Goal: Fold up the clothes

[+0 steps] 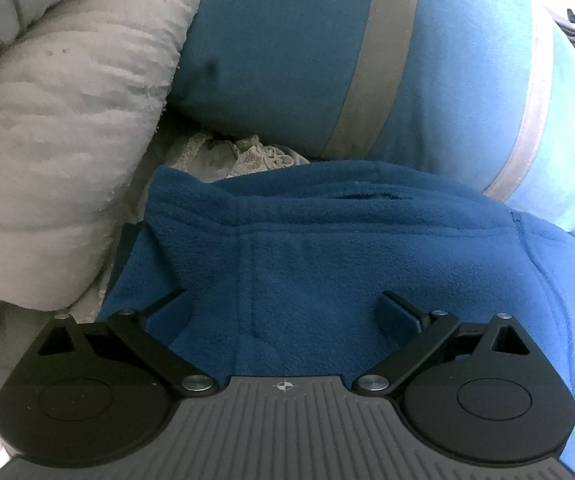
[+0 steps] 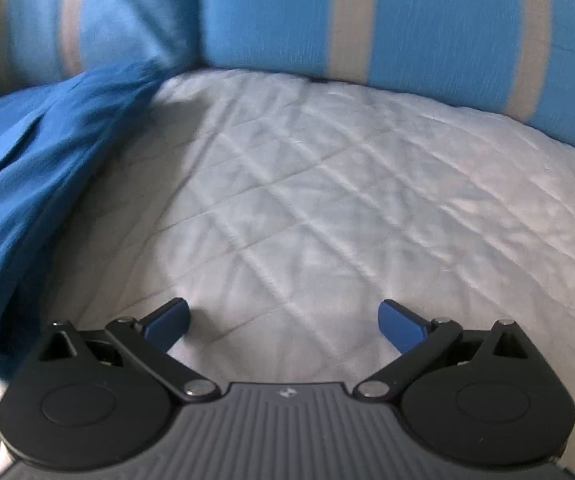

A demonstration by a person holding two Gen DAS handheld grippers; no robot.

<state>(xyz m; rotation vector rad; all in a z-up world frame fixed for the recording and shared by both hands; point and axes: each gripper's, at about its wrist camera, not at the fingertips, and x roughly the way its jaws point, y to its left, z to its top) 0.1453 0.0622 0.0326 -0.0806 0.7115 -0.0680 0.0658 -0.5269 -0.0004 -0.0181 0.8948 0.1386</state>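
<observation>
A dark blue fleece garment (image 1: 327, 248) lies spread under my left gripper (image 1: 283, 312), with a seamed hem along its far edge. The left jaws stand wide apart just above the fleece, and nothing is pinched between the pads. In the right wrist view the same blue garment (image 2: 35, 168) shows as a blurred fold at the left. My right gripper (image 2: 283, 320) hangs open over the bare white quilted bed cover (image 2: 327, 184), beside the garment and apart from it.
Blue pillows with grey stripes (image 1: 367, 60) (image 2: 367, 20) line the far side of the bed. A bulky white duvet (image 1: 55, 120) is piled at the left. A bit of lace fabric (image 1: 239, 156) peeks out between pillow and fleece.
</observation>
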